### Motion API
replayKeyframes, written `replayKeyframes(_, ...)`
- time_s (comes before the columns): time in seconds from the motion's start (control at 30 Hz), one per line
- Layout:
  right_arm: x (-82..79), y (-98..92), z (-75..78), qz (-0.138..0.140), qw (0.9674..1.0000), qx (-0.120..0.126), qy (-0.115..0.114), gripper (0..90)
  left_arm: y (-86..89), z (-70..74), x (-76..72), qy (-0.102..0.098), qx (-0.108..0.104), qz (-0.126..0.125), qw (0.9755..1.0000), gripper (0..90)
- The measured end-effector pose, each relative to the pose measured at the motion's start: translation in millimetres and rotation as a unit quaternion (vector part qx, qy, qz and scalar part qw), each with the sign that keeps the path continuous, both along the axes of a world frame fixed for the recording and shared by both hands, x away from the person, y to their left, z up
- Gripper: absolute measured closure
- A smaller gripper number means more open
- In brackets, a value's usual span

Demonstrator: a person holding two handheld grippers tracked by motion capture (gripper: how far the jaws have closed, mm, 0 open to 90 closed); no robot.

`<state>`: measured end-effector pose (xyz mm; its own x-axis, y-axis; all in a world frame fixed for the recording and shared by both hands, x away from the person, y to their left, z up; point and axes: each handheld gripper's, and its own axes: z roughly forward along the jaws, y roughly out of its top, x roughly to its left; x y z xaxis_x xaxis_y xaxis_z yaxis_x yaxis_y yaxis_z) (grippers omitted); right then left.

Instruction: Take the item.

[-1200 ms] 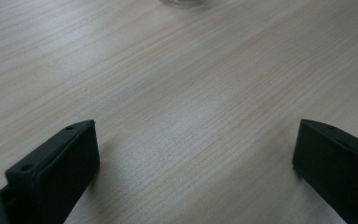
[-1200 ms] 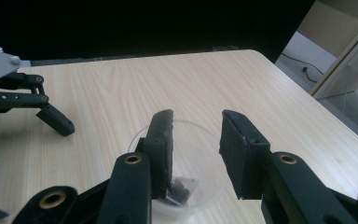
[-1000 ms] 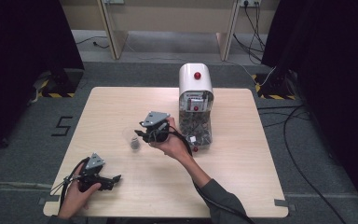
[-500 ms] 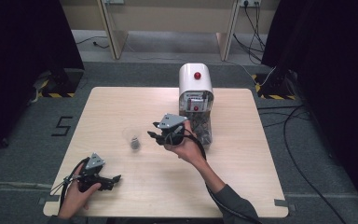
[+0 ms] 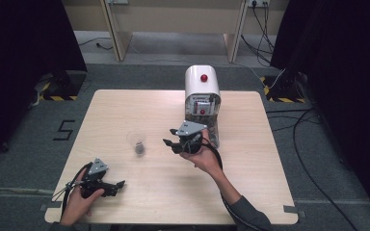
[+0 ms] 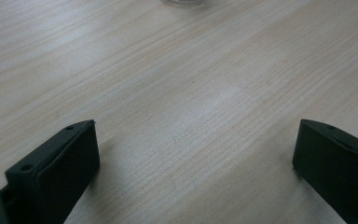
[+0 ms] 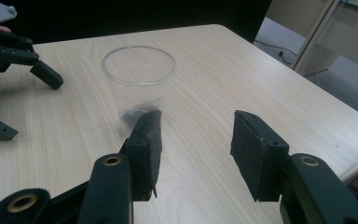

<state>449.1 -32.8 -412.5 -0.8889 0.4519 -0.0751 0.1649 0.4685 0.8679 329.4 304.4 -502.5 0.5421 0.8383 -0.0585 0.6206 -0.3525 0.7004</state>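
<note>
Overhead, a pale wooden counter [image 5: 125, 115] carries a white dispenser [image 5: 202, 96] with a red button on its domed top and a see-through lower part that holds dark contents, standing at the far middle of the surface. A clear plastic cup [image 5: 136, 143] stands upright near the counter's centre, well apart from the dispenser, with a little dark material lying in its bottom. The right tongs [image 5: 172, 144] are held in a hand above the counter between the cup and the dispenser, their jaws pointing toward the cup; in the right gripper view the right tongs [image 7: 196, 140] stand spread apart with nothing between them, and the cup [image 7: 139, 84] sits just beyond the tip of one jaw, whether touching it or not I cannot tell. The left tongs [image 5: 118, 186] rest low by the near left corner of the counter, gripped by the person's left hand [image 5: 79, 202]. In the left gripper view the left tongs [image 6: 196, 154] gape wide over bare wood grain, empty, with the base of the cup [image 6: 182, 2] just showing at the top edge.
</note>
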Motion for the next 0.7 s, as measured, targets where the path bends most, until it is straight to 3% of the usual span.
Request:
replayKeyframes(0.37,-0.2,1.7,-10.3,0.002,0.9998,-0.018,0.012,49.3,0.1,0.1,-1.1,0.0,0.0,0.0,1.0,0.0)
replayKeyframes(0.7,1.4,-1.2,-18.8,-0.001,0.9994,-0.027,0.021,39.3,0.2,0.0,-1.6,0.0,-0.001,0.0,1.0,0.0)
